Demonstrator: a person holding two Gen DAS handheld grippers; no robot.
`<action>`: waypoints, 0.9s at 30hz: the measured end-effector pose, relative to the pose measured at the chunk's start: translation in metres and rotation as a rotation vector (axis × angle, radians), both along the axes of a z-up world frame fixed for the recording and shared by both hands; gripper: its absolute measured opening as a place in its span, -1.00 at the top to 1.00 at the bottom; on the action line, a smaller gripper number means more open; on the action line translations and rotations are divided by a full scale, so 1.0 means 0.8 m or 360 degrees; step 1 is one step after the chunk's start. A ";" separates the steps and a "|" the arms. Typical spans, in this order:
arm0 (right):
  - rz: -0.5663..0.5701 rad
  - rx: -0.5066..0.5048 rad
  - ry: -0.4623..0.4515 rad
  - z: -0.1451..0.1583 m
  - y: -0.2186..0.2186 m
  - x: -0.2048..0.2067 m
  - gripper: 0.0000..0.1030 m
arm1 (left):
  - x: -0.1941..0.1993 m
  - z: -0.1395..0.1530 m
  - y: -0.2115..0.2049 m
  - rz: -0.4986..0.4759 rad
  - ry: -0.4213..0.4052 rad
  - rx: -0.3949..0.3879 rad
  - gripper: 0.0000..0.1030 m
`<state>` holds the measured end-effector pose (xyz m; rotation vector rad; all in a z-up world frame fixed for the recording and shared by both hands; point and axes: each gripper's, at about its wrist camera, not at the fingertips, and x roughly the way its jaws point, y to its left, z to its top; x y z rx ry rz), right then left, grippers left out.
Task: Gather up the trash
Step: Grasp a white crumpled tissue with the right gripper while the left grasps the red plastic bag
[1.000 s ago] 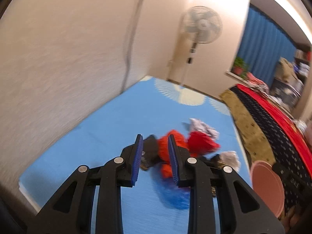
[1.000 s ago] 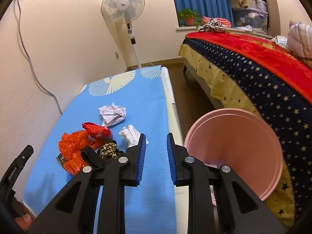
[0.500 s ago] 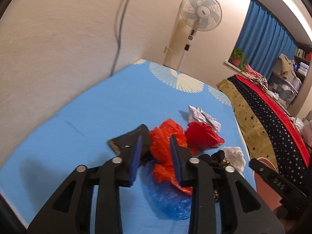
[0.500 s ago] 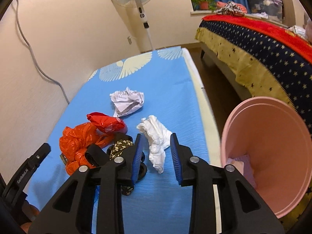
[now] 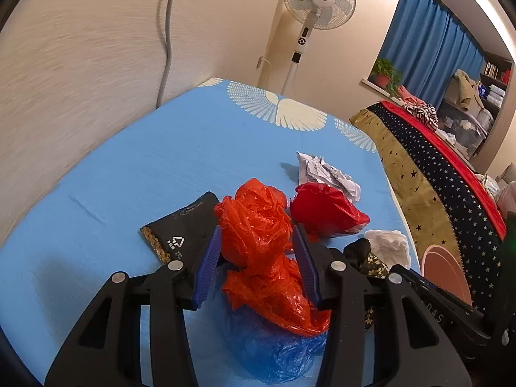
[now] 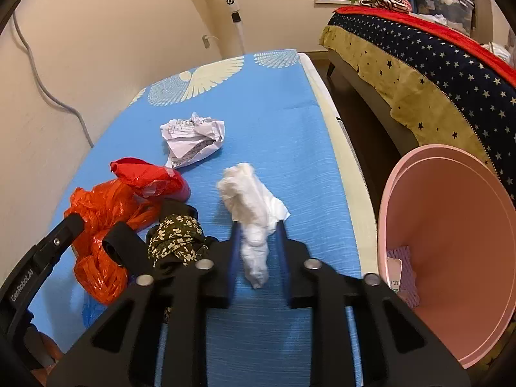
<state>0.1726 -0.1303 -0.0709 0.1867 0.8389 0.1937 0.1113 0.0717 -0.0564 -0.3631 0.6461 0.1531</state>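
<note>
Straddling the orange plastic bag (image 5: 258,225), the left gripper (image 5: 258,245) stands spread, pads beside it on the blue mat (image 6: 283,103). Right gripper (image 6: 258,235) spread around the white tissue wad (image 6: 251,206); pink bin (image 6: 458,251) stands just right of the mat.

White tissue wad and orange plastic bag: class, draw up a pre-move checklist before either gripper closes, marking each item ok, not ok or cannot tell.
1. White tissue wad lies between the right gripper jaws: ok.
2. Right jaws closed on it: not ok, gaps show on both sides.
3. Orange plastic bag sits between the left gripper jaws: ok.
4. Left jaws touching the bag: cannot tell.
5. Pink bin open and beside the blue mat: ok.
6. Bin has room: ok, only a few scraps inside.
</note>
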 end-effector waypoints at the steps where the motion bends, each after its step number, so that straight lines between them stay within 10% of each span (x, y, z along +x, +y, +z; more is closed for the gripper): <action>1: 0.0004 -0.0007 -0.0005 0.001 0.001 -0.001 0.74 | 0.001 0.000 0.001 -0.0001 0.0004 -0.0001 0.33; 7: 0.0016 -0.0048 -0.0087 0.022 0.000 -0.018 0.79 | -0.003 0.008 0.001 -0.0018 -0.0016 0.0005 0.75; 27: -0.0063 -0.0009 -0.0282 0.089 -0.037 -0.094 0.79 | -0.069 0.081 -0.006 -0.0020 -0.0256 0.0183 0.90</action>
